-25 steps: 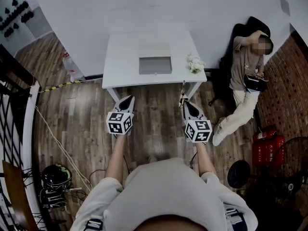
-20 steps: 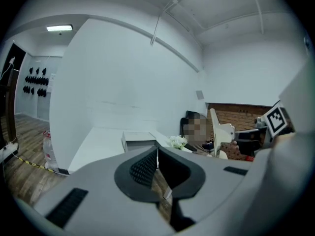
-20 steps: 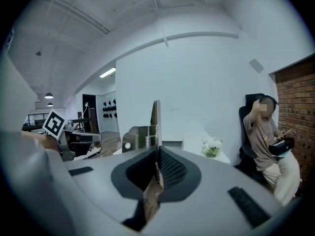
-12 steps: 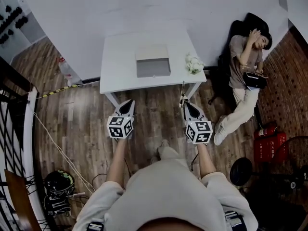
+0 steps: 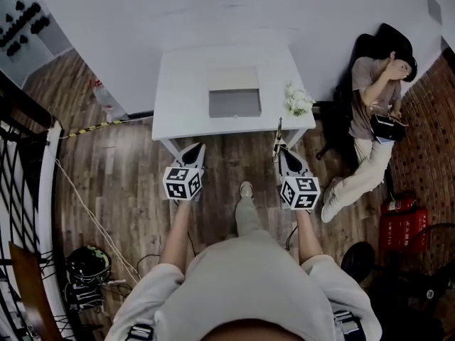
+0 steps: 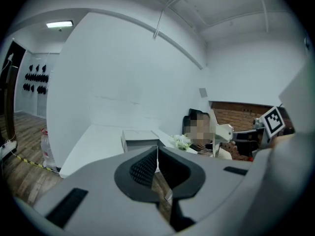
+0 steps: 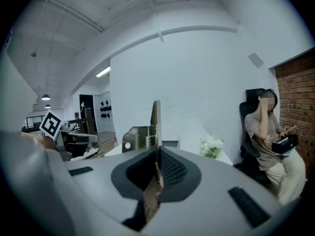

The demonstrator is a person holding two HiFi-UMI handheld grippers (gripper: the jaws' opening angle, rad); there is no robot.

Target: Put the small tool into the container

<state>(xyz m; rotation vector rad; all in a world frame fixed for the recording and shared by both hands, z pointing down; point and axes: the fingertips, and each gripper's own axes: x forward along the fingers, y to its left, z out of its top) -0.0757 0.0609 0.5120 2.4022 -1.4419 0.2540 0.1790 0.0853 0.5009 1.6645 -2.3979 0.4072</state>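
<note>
A grey open container [image 5: 234, 102] sits on the white table [image 5: 185, 91] ahead of me. My right gripper [image 5: 283, 153] hangs over the wooden floor just short of the table's front right corner. It is shut on a small thin metal tool [image 5: 278, 138] that sticks out past its tips. In the right gripper view the tool [image 7: 156, 122] stands upright between the closed jaws of my right gripper [image 7: 157, 152], with a small spring at its left side. My left gripper [image 5: 195, 150] is shut and empty, in front of the table's left leg. The left gripper view shows the container [image 6: 140, 138] beyond the left gripper [image 6: 157, 150].
White flowers [image 5: 299, 99] stand at the table's right edge. A person sits in a black chair [image 5: 377, 45] at the right wall. Red extinguishers [image 5: 398, 226] and a black fan [image 5: 359, 258] are at the lower right. A railing [image 5: 32, 190] and cables [image 5: 85, 222] are at the left.
I have stepped toward the table and both grippers have come closer to its front edge. The tool stays in the right gripper. The seated person has raised a hand to the head.
</note>
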